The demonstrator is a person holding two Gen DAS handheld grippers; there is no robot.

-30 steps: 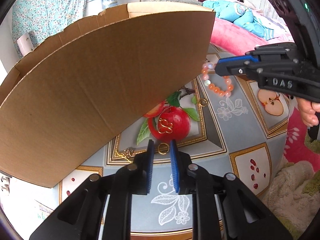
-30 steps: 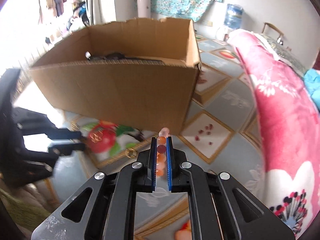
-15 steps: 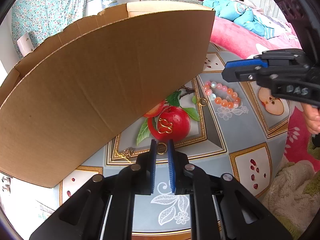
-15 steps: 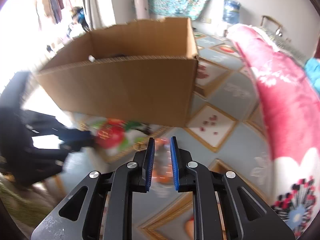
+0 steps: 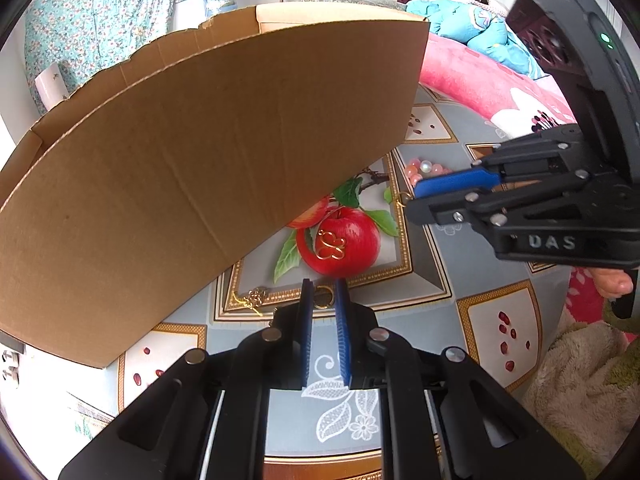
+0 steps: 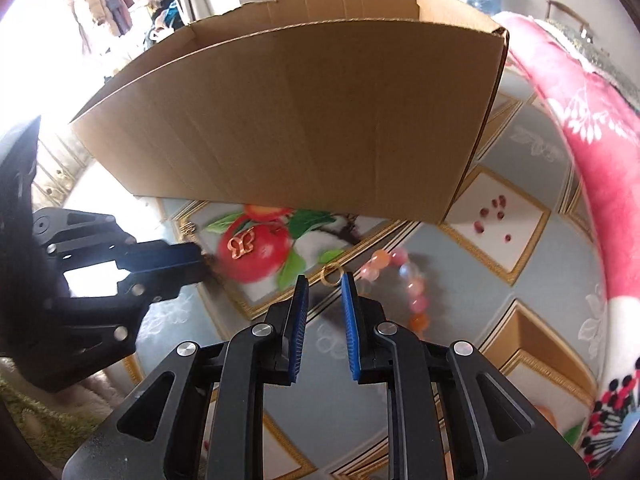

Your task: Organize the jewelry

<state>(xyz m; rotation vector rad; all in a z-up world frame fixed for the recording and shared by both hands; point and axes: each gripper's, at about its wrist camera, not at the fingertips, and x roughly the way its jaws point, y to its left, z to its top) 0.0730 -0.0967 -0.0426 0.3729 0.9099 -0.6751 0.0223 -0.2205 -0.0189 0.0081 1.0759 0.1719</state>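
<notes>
My left gripper (image 5: 323, 285) is low over the printed tablecloth, its blue pads closed in on a small gold ring (image 5: 323, 297) lying flat between the tips. A gold butterfly piece (image 5: 331, 245) rests on the red apple print, and an ornate gold earring (image 5: 254, 298) lies to the left. My right gripper (image 6: 324, 278) is open with nothing between the pads; a second gold ring (image 6: 331, 274) lies just beyond its tips. The pink and orange bead bracelet (image 6: 400, 280) lies loose on the cloth to its right. The butterfly piece (image 6: 241, 243) also shows there.
A large open cardboard box (image 5: 200, 160) stands right behind the jewelry, and its wall (image 6: 300, 120) fills the view ahead. A pink blanket (image 6: 580, 140) borders the table on the right. A cream fluffy cloth (image 5: 580, 372) lies at the near right edge.
The right gripper let go of the bead bracelet, which now lies on the cloth, opened, and came down over the second ring. The left jaws narrowed around their ring.
</notes>
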